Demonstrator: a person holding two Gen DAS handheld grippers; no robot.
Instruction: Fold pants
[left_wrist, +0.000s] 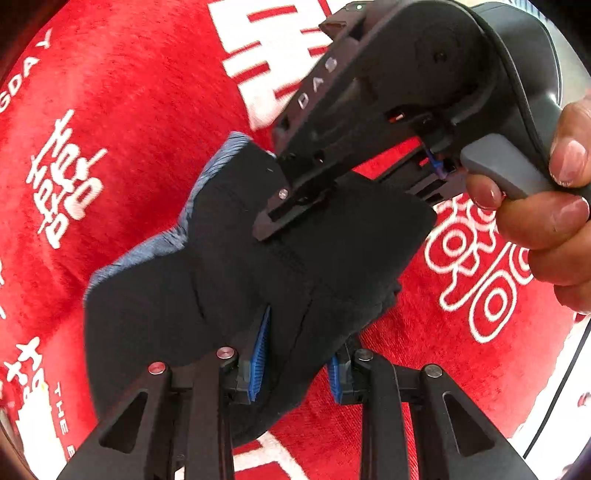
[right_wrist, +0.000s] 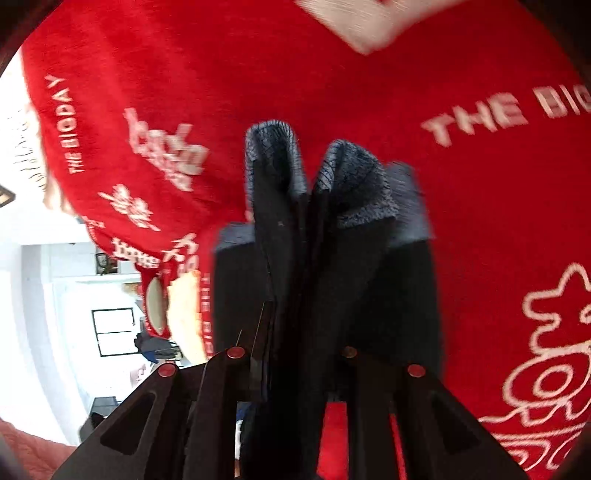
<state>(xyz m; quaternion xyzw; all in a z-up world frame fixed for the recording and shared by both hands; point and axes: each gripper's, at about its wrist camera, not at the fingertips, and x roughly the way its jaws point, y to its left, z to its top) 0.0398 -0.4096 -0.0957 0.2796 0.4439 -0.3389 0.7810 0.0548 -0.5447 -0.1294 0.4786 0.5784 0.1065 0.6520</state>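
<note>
Pants (left_wrist: 229, 266), one dark pair with grey-blue lining, hang bunched over the single red blanket (left_wrist: 140, 110), your two claws both clamped on them: right gripper (left_wrist: 291, 206) angled down from your hand (left_wrist: 546, 221), left gripper (left_wrist: 295, 365) pinching below.

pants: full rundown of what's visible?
The pants are black, soft knit-looking fabric with blue-grey ribbed cuffs, bunched in several layers. They hang above the red printed cloth, pinched low by the left claw and higher up by the right claw. The right wrist view is blurred.
</note>
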